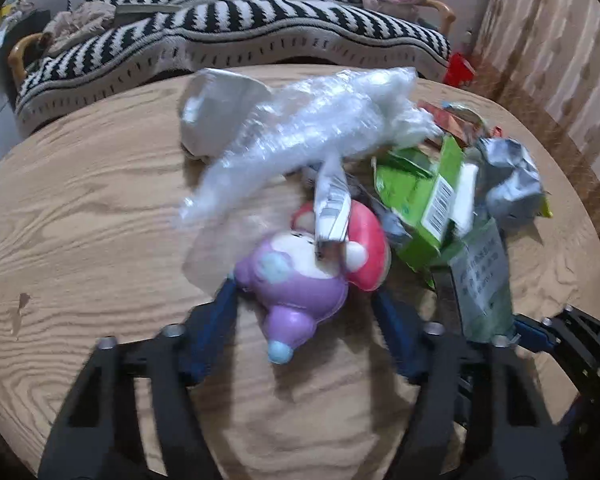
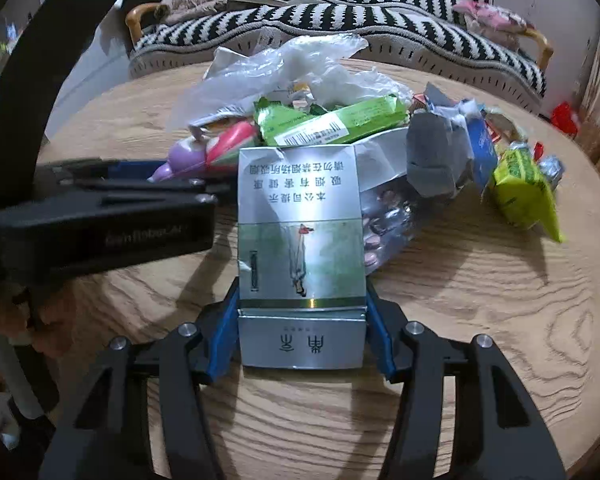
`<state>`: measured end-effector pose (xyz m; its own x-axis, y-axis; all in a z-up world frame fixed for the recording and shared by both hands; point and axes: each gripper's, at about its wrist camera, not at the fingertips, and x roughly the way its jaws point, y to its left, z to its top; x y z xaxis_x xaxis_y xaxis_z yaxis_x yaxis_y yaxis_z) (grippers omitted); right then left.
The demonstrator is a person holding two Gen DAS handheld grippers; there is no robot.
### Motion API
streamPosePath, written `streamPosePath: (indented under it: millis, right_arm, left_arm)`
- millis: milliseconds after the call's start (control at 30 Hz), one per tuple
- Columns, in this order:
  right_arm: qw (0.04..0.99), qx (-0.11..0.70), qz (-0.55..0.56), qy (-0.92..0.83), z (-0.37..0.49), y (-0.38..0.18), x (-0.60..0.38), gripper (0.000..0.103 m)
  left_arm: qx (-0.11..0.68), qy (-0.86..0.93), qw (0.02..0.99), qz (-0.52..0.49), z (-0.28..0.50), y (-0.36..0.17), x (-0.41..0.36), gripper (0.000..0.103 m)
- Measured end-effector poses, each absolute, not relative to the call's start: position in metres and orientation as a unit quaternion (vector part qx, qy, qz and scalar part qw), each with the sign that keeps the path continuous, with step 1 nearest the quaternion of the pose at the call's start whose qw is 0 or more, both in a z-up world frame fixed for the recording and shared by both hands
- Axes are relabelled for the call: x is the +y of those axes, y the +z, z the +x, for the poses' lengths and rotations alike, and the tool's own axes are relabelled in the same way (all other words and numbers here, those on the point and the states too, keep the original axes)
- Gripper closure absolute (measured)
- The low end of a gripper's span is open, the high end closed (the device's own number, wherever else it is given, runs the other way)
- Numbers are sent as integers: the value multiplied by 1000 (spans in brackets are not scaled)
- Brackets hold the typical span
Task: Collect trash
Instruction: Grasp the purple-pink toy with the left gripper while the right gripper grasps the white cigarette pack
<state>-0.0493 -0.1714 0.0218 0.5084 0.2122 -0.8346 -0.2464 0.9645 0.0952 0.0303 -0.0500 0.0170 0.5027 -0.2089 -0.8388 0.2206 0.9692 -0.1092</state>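
Observation:
A heap of trash lies on the round wooden table [image 1: 80,200]: clear plastic wrap [image 1: 300,128], a green carton [image 1: 432,200], crumpled grey foil [image 1: 508,176] and a purple and red squishy toy [image 1: 300,276]. My left gripper [image 1: 304,292] stands open around the toy, its blue fingertips on either side. My right gripper [image 2: 302,312] is shut on a silver and green cigarette pack [image 2: 300,240], which also shows at the right of the left wrist view [image 1: 484,280]. The left gripper [image 2: 100,216] lies at the left of the right wrist view.
A black-and-white striped sofa [image 1: 240,32] stands behind the table. A beige curtain [image 1: 548,40] hangs at the right. More wrappers, a yellow-green packet [image 2: 524,192] and a foil bag [image 2: 388,216], lie on the table's right half. A red item [image 2: 564,120] lies beyond the table.

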Motion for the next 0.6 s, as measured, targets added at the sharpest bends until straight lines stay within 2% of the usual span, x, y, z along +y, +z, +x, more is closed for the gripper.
streamPosePath:
  millis: [33, 67, 600]
  right_arm:
    - [870, 474, -11, 131, -49, 24, -174, 49]
    - [873, 470, -10, 130, -50, 26, -176, 49]
    - [883, 455, 31, 111, -60, 38, -192, 49]
  left_arm:
    - [485, -121, 866, 10, 28, 18, -50, 53]
    - [486, -128, 864, 8, 26, 19, -49, 72]
    - [480, -127, 868, -6, -29, 39, -23, 74]
